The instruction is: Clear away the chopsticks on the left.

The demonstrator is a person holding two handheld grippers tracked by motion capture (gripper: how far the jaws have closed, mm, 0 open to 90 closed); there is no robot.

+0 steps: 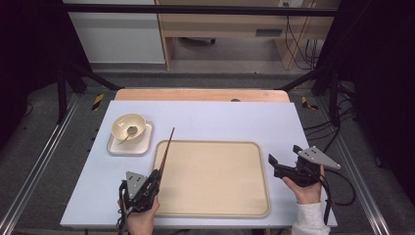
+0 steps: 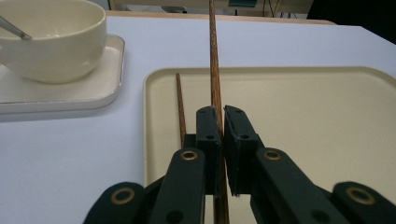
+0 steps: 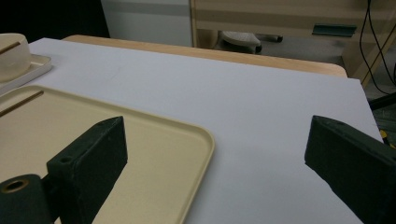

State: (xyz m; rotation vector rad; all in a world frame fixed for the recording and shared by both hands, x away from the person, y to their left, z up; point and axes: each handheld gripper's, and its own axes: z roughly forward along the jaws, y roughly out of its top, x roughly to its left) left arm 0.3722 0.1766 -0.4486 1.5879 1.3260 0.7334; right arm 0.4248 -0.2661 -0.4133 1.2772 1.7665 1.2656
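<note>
High view is showing a table (image 1: 205, 117) under a pale blue sheet, with a tan tray (image 1: 213, 178) lying near its front edge. At the far left, a cream bowl (image 1: 128, 127) is sitting on a small white plate (image 1: 117, 146), and a spoon (image 1: 128, 134) is resting inside the bowl. Right gripper (image 1: 286, 159) is hovering just past the tray's right edge, its jaws standing wide apart and grasping nothing; the right gripper view is showing bare sheet between them. Left gripper (image 1: 156, 177) is sitting at the tray's left front corner, its jaws clamping a brown chopstick (image 1: 167, 149). That chopstick is slanting up and away from the jaws, along the tray's left edge, its tip pointing toward the far side of the table near the plate. Left gripper view is showing the pads pressing the stick from both sides, while a second chopstick (image 2: 180, 107) is lying flat on the tray just left of the jaws.
</note>
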